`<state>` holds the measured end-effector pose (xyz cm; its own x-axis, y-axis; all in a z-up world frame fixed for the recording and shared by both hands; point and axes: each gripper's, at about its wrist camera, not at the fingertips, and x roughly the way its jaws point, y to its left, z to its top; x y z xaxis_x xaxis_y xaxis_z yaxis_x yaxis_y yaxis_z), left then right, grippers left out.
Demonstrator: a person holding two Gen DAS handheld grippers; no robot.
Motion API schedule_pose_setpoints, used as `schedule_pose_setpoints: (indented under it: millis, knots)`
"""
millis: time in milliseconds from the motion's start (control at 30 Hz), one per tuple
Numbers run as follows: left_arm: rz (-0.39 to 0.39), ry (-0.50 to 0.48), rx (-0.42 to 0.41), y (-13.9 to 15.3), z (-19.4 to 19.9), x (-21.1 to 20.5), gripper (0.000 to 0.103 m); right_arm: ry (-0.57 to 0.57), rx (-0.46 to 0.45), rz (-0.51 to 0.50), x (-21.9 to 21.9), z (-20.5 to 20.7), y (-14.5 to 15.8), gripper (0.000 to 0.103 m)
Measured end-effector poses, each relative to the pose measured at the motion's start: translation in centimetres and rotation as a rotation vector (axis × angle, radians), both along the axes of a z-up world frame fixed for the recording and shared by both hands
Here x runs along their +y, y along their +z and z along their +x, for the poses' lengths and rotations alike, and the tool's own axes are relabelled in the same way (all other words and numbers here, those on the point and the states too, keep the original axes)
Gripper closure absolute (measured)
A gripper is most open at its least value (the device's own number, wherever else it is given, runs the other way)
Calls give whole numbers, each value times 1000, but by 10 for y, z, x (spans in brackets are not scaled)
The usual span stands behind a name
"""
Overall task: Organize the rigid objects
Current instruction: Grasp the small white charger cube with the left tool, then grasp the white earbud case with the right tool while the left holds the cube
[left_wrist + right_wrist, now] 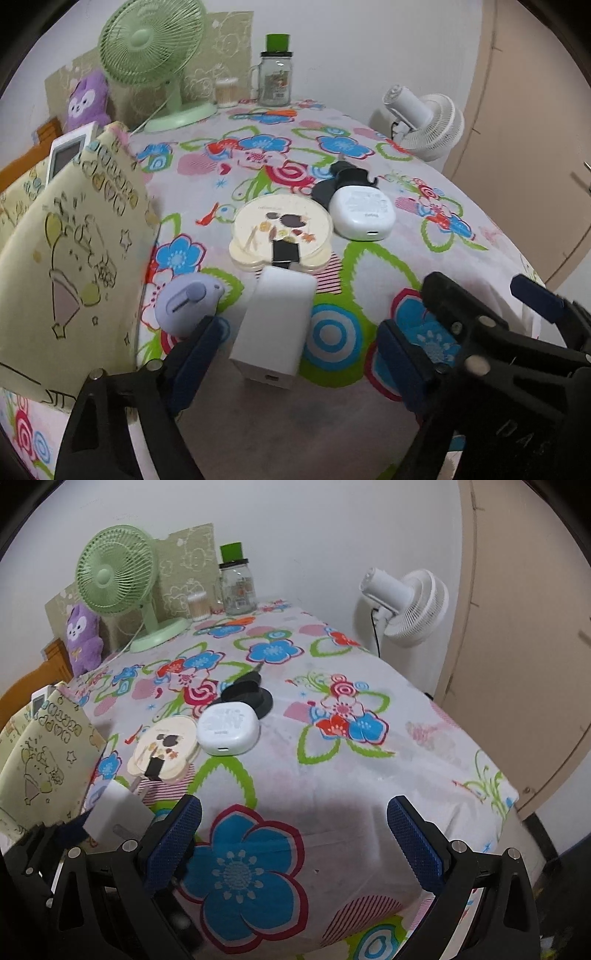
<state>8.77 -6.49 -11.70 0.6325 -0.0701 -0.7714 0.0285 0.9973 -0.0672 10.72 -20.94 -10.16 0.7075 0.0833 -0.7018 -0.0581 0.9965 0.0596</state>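
Items on flower-printed worktop (207,192): white rectangular charger block (275,325), lying near edge, between my left hand-held gripper (295,354) jaws, which stand wide and touch nothing; lilac rounded plastic gadget (186,302) just beside left blue pad; cream round case (282,229) with black clip behind block; white rounded-square case (362,212); black holder (341,181) behind that. Right hand-held gripper (293,834): wide, empty, over bare cloth. Yellow printed fabric bin (74,266) at left. Risk, my judgement: closing off-centre could nudge the lilac gadget or tip the block off the edge.
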Motion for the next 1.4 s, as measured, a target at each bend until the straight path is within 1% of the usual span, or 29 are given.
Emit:
schedule_pose_setpoints:
  millis: [67,133,167,200,233,267,333,367,400,667,733,833,933,1233,1300,1367,1400]
  knots:
    - [13,8,-8,1,0,1,24,-5,5,11,-1,1,-3,1]
    - [25,12,-12,0,0,1,26,-10,8,20,-2,2,-5,1]
    - [30,16,-15,0,1,1,34,-11,11,23,-2,3,-7,1]
    - [47,21,-24,1,0,1,46,-12,14,24,-2,4,-7,1]
    - [51,13,-33,2,0,1,52,-12,17,23,-1,5,-8,1]
    - [52,4,-34,2,0,0,60,-11,20,21,0,6,-9,1]
    - [55,-10,-39,2,1,-2,69,-8,19,16,1,7,-9,1]
    - [51,-17,-42,2,1,-3,74,-4,17,6,2,8,-9,1]
    - [47,-22,-45,2,2,-3,76,0,16,-3,4,9,-9,1]
    - [46,-21,-53,5,9,-4,77,35,14,-24,17,22,-8,1]
    - [56,-11,-73,9,12,-3,77,39,12,-21,19,28,-7,1]
    - [49,9,-86,11,18,0,77,39,3,-9,23,37,-5,1]
    - [44,31,-89,10,25,5,77,41,0,-28,30,47,-4,1]
    - [55,51,-88,9,45,12,77,58,-7,-10,37,70,-5,1]
    - [45,59,-86,10,47,14,77,67,1,-4,40,75,-6,2]
    - [42,64,-84,10,49,16,77,73,10,2,42,80,-6,8]
    - [42,64,-83,10,49,16,77,77,17,6,43,82,-7,9]
